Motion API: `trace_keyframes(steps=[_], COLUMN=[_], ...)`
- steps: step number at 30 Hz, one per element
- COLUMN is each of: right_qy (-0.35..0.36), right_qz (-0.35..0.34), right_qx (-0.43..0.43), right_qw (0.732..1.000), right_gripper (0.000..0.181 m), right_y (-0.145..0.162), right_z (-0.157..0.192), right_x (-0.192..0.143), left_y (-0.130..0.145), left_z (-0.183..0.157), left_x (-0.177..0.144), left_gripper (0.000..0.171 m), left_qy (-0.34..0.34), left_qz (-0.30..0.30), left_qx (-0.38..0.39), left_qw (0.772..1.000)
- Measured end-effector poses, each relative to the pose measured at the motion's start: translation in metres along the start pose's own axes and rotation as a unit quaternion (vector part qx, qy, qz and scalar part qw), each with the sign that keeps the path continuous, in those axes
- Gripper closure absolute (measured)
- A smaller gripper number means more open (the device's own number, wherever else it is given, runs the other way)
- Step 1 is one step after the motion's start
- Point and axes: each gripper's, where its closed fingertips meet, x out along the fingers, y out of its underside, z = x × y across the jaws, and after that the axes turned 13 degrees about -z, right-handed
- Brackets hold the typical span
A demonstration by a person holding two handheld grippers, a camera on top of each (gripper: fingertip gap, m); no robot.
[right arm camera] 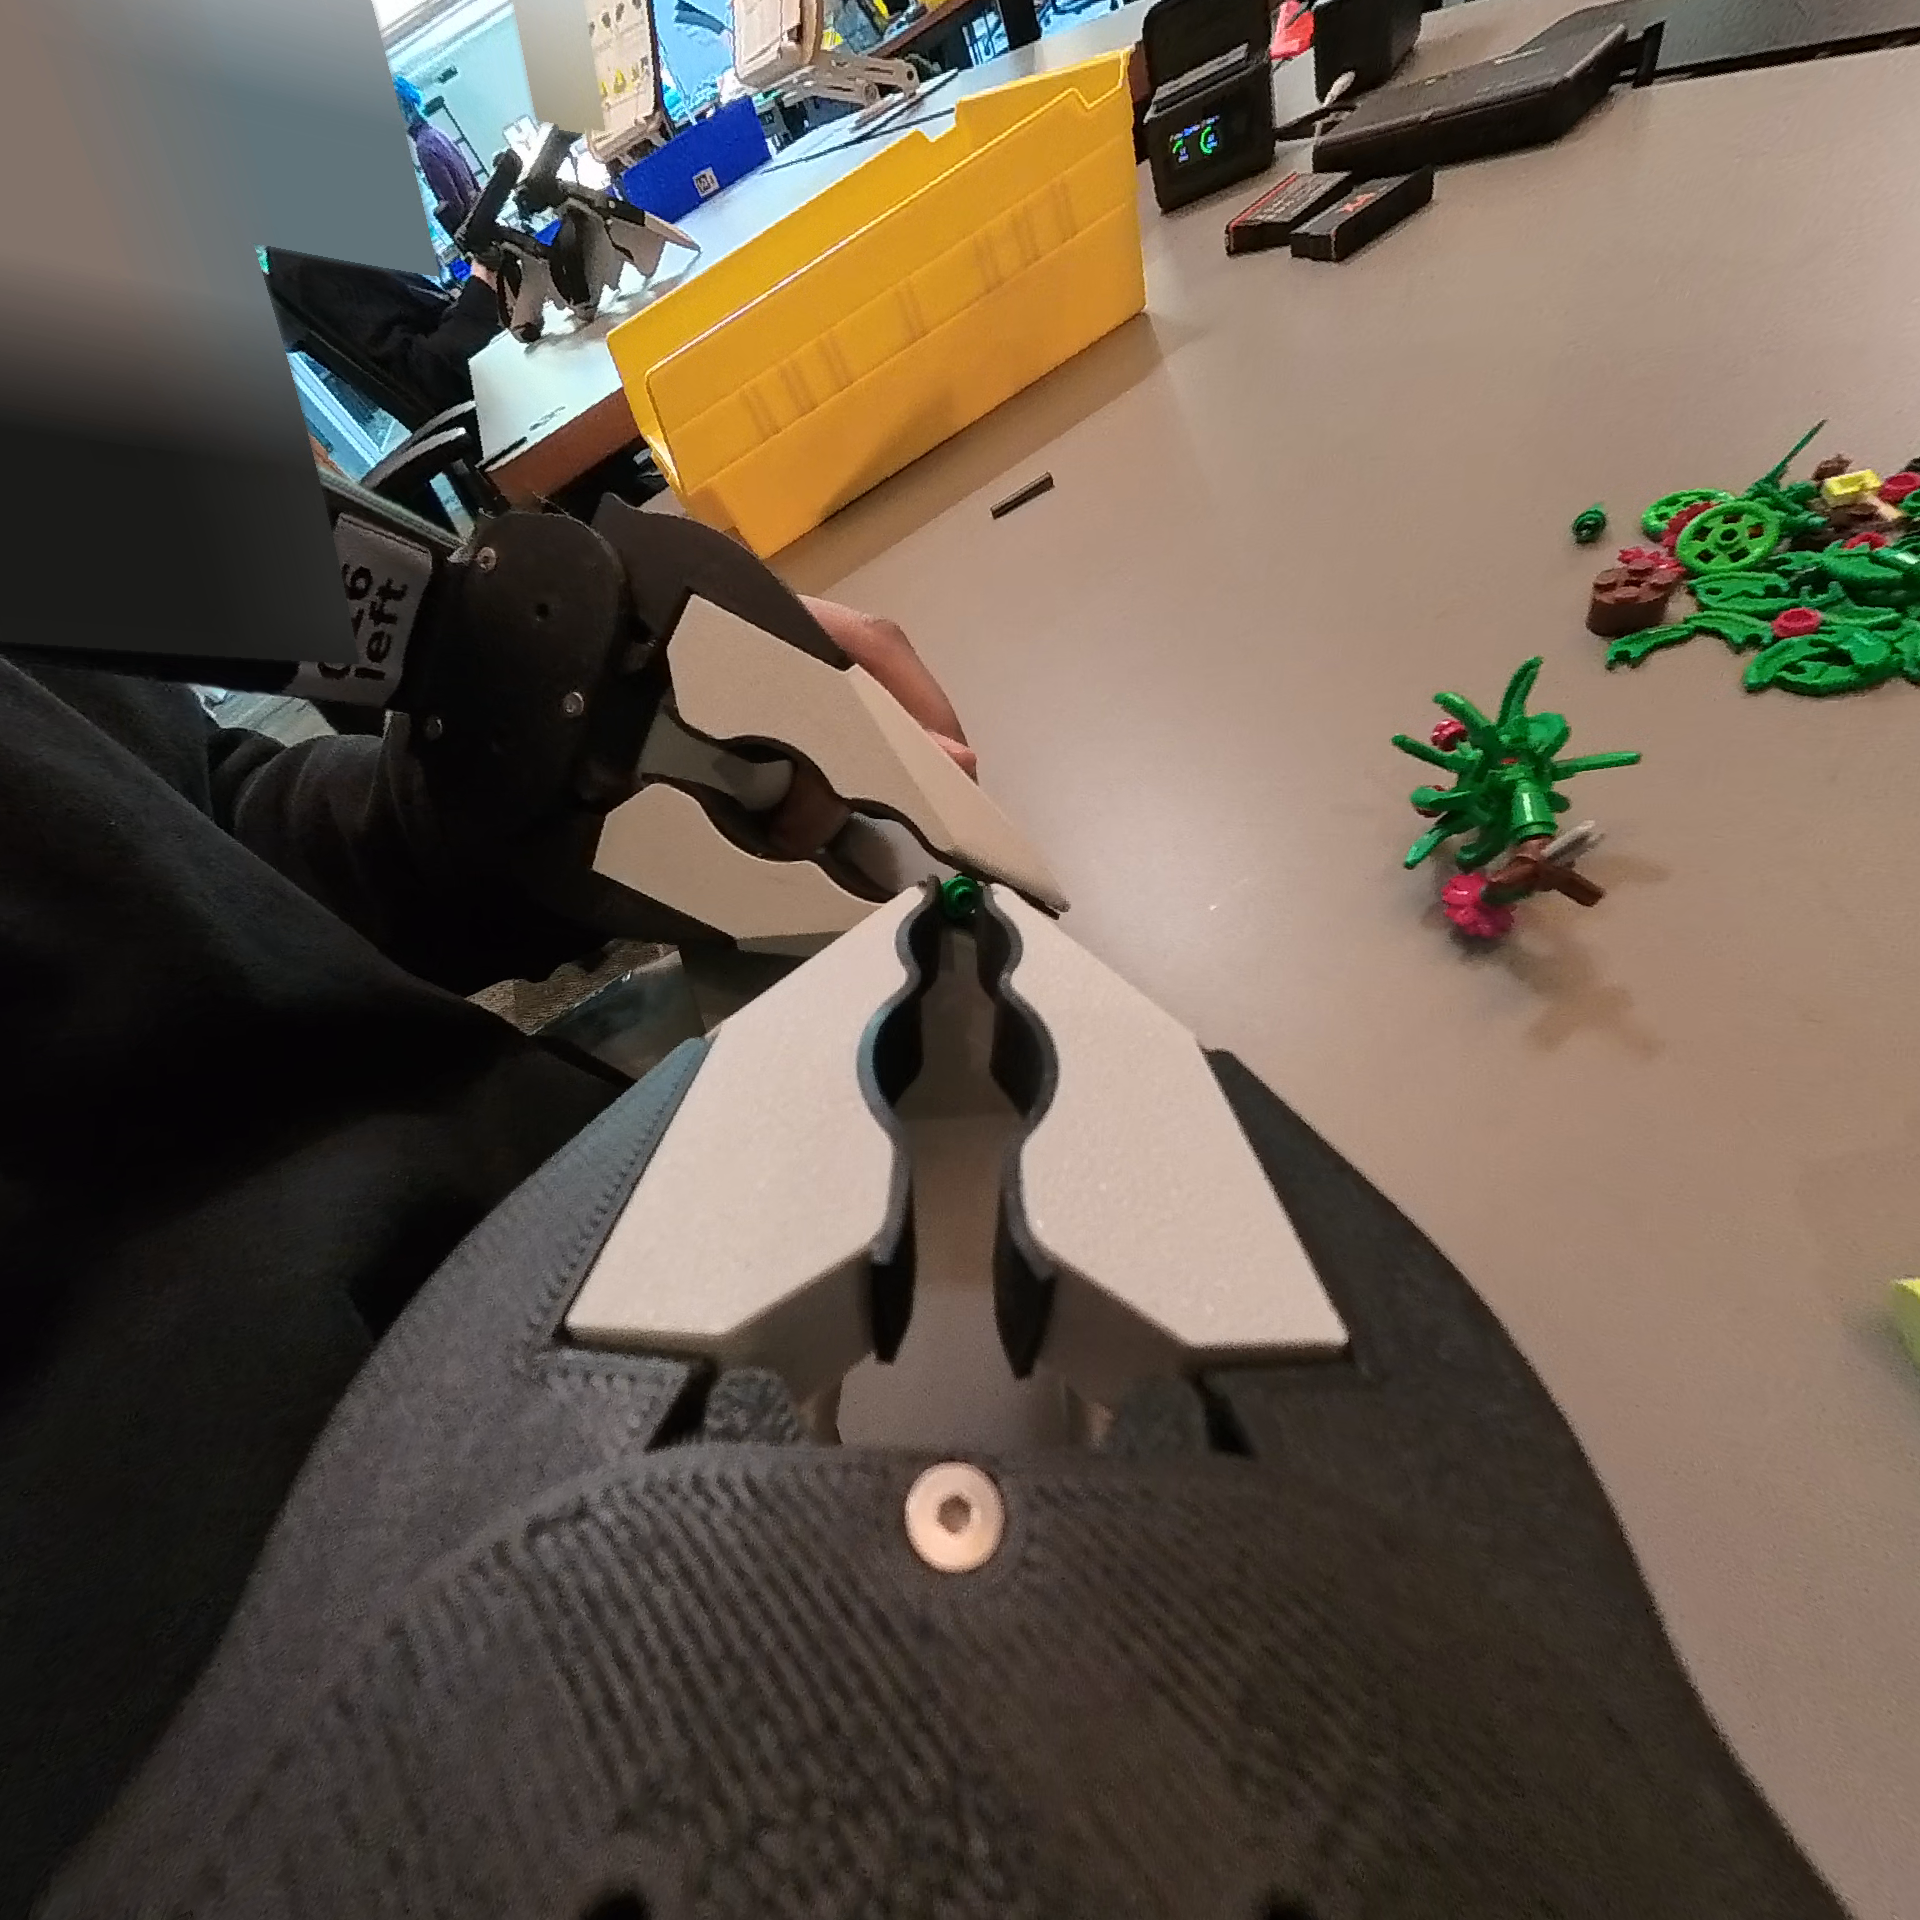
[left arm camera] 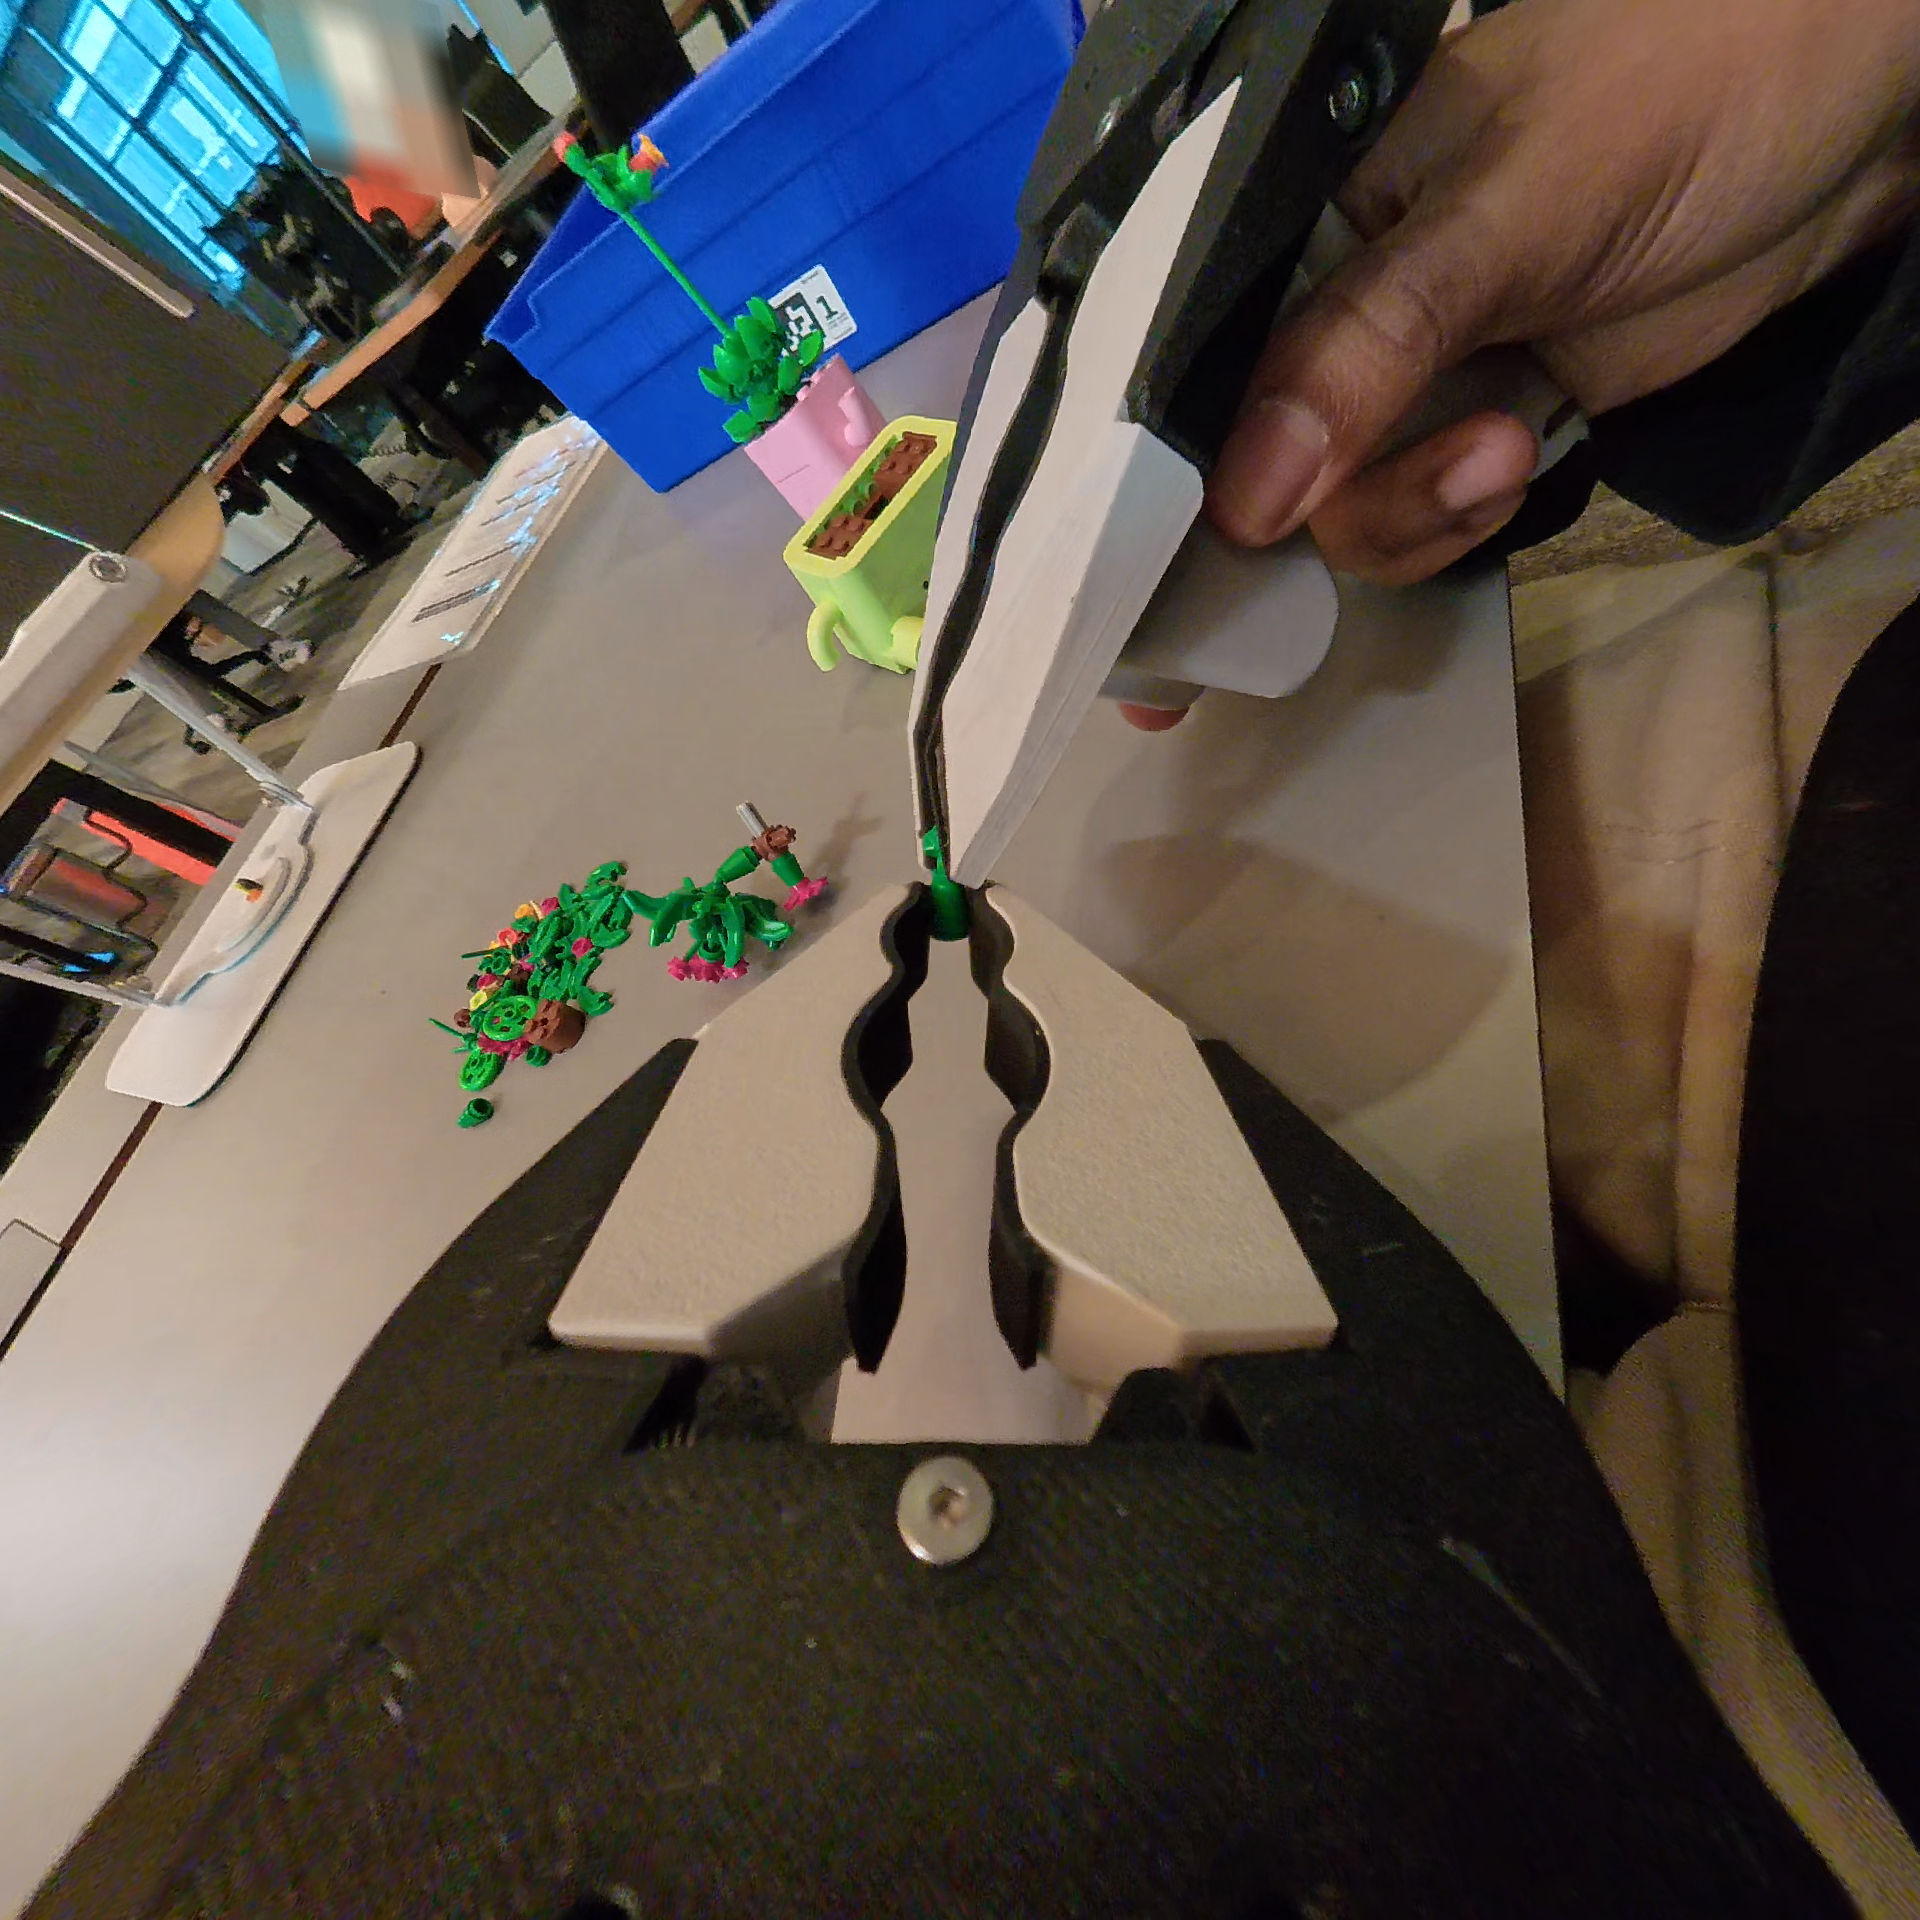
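Observation:
My left gripper is shut on a small green plastic stem piece, held above the grey table. My right gripper comes down from the upper right, held by a hand, and pinches the top of the same green piece. In the right wrist view my right gripper is shut on the green piece, and the left gripper meets it from the left, tip to tip. Most of the piece is hidden by the fingertips.
A pile of green leaves and small flowers and a small plant assembly lie on the table. A pink pot with a tall stem, a yellow-green pot and a blue bin stand behind. A yellow bin stands at the far side. My two grippers' fingertips are within a few centimetres of each other. Left tips and right tips are each some 15 cm from the yellow-green pot.

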Motion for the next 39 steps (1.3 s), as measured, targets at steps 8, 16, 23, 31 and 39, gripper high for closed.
trace_keyframes(steps=[8,16,23,31,39], right_qy=[-0.005,-0.01,-0.029,-0.144,-0.295], right_qz=[0.036,0.023,0.014,-0.044,-0.172], right_qx=[-0.005,0.031,0.068,0.037,0.084], right_qw=[0.999,0.999,0.997,0.988,0.936], right_gripper=[0.178,0.177,0.177,0.177,0.178], right_y=[0.01,0.011,0.013,-0.004,-0.044], right_z=[0.0,0.002,0.005,0.035,0.067], right_x=[-0.001,-0.006,-0.013,-0.033,-0.067], left_y=[0.008,0.008,0.005,-0.033,-0.078], left_z=[-0.008,-0.011,-0.017,-0.034,-0.066], left_x=[0.001,0.001,0.002,-0.008,-0.042], left_gripper=[0.17,0.17,0.169,0.168,0.169], left_qy=[0.024,0.032,0.043,0.142,0.361], left_qz=[0.029,0.032,0.028,-0.019,-0.072], left_qx=[0.008,-0.013,-0.013,-0.169,-0.517], left_qw=[0.999,0.999,0.999,0.975,0.773])
